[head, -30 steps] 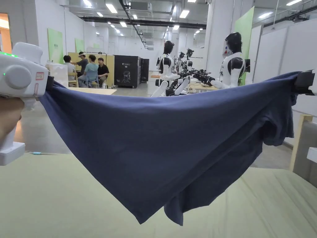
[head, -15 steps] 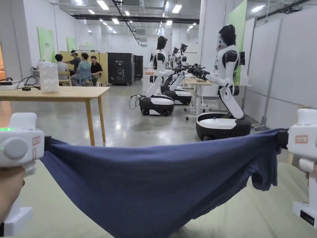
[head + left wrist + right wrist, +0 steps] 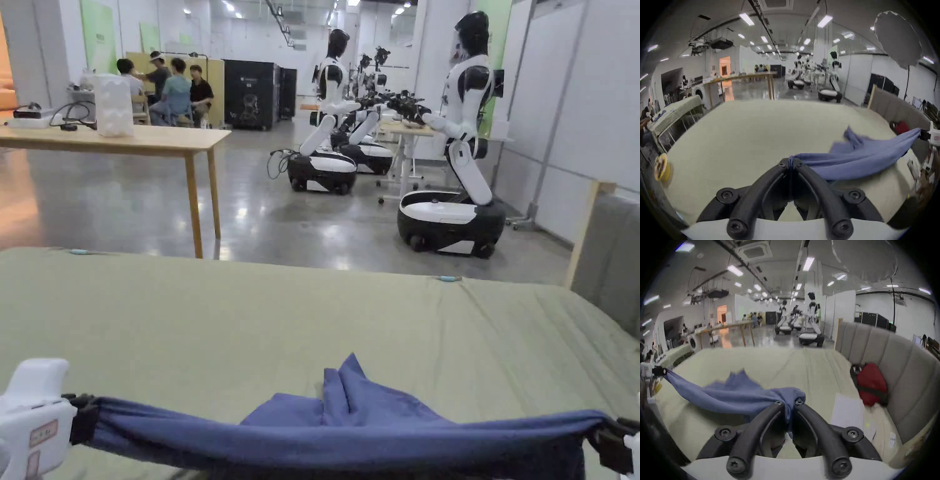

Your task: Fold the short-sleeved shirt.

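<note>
Holding shirt (image 3: 350, 437) taut near bed's (image 3: 187, 312) front edge | my left gripper (image 3: 791, 165) clamped on it | right gripper (image 3: 789, 402) clamped too

One navy shirt (image 3: 350, 431), two grippers, left (image 3: 78, 417) and right (image 3: 609, 445), three humanoid robots (image 3: 465, 134), four seated people (image 3: 165, 87), one red bag (image 3: 871, 384).

I saw a red bag (image 3: 870, 384) against the grey headboard (image 3: 893, 356), with a wooden table (image 3: 144, 140) beyond the bed (image 3: 250, 312).
</note>
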{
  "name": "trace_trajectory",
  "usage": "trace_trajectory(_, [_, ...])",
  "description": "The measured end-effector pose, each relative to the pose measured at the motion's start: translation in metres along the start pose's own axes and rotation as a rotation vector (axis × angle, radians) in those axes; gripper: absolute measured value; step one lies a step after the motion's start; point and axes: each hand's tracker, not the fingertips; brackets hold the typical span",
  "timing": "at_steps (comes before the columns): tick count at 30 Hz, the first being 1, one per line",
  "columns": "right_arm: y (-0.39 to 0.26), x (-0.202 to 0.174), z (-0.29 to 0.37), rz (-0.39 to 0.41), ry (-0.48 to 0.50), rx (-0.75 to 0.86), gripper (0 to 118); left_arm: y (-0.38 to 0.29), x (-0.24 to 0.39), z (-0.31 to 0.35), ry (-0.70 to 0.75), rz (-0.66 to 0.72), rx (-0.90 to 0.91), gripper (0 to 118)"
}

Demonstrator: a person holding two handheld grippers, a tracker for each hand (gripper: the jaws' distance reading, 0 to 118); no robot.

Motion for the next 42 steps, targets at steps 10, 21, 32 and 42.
trace_trajectory(10, [-0.066, -0.016, 0.03, -0.004, -0.065, -0.116, 62, -0.07, -0.014, 0.024, 0.077, 0.046, -0.108, 95])
trace_trajectory(21, [0.02, -0.177, 0.104, -0.017, 0.141, 0.446, 88, -0.019, 0.103, 0.108, 0.059, -0.117, 0.408, 97])
trace_trajectory(32, [0.0, -0.229, 0.079, 0.003, 0.238, 0.329, 1, -0.06, -0.007, 0.094, 0.113, 0.127, 0.193, 0])
trace_trajectory(42, [-0.028, -0.26, 0.025, -0.005, 0.299, 0.165, 1, -0.114, -0.067, 0.017, 0.038, 0.254, -0.081, 116])
